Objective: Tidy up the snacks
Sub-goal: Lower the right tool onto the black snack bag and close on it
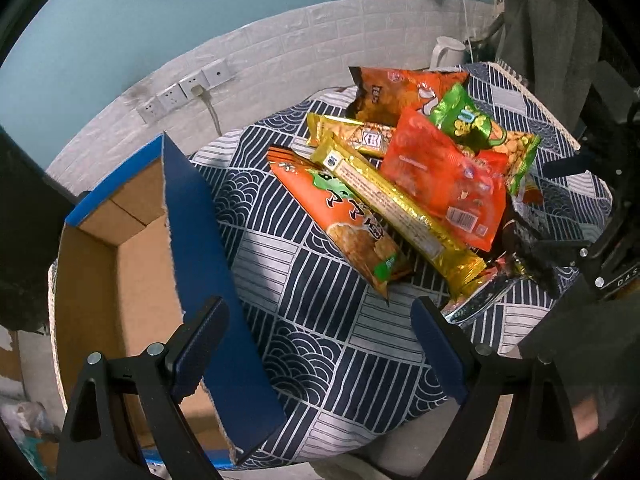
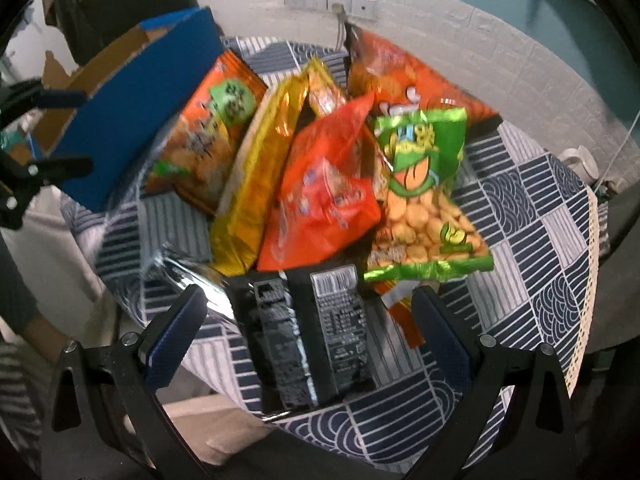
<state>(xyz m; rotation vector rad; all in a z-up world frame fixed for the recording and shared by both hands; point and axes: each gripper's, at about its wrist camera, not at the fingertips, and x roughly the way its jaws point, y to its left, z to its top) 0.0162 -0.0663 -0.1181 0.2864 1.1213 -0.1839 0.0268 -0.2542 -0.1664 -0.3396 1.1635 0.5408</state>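
A heap of snack packs lies on the patterned tablecloth [image 1: 312,280]. It holds an orange chip bag [image 1: 344,216], a long gold pack [image 1: 400,208], a red pack [image 1: 444,176], a green peanut bag [image 1: 480,132] and an orange bag [image 1: 400,88] at the back. My left gripper [image 1: 320,344] hovers open over bare cloth, just short of the chip bag, with nothing between its fingers. A black packet [image 2: 312,332] lies flat in front of the heap. My right gripper [image 2: 310,336] is open, one finger on each side of that packet, not clamped on it.
An open blue cardboard box [image 1: 120,260] with a brown inside sits at the table's left edge, its blue wall [image 2: 132,112] beside the chip bag. A white kettle [image 1: 446,50] stands at the back by the brick wall with sockets [image 1: 188,88]. The cloth's fringed edge [image 2: 588,260] drops off on the right.
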